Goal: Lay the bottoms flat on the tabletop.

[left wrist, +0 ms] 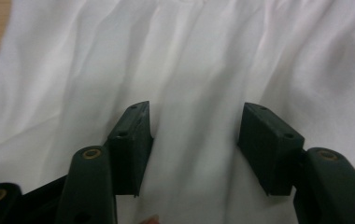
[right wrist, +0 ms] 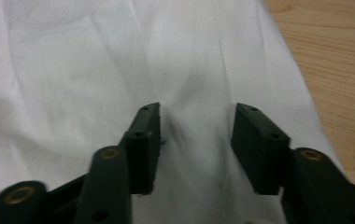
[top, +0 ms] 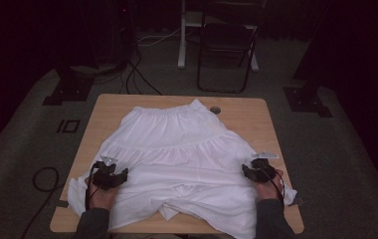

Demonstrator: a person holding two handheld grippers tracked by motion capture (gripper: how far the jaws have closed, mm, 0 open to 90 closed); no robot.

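Currently, a soft, light skirt [top: 177, 149], spread mid-table [top: 256, 119], is being approached by both open grippers, left [top: 122, 174] at 8 o'clock, right [top: 245, 169] at 4; side hems are being judged best to pinch.

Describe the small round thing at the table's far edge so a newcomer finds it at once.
Start at the wooden table and the white skirt spread over it. Just right of the skirt's gathered waistband, near the far edge, sits a small grey round fitting. It is the table's sole dark circle, clear of the cloth.
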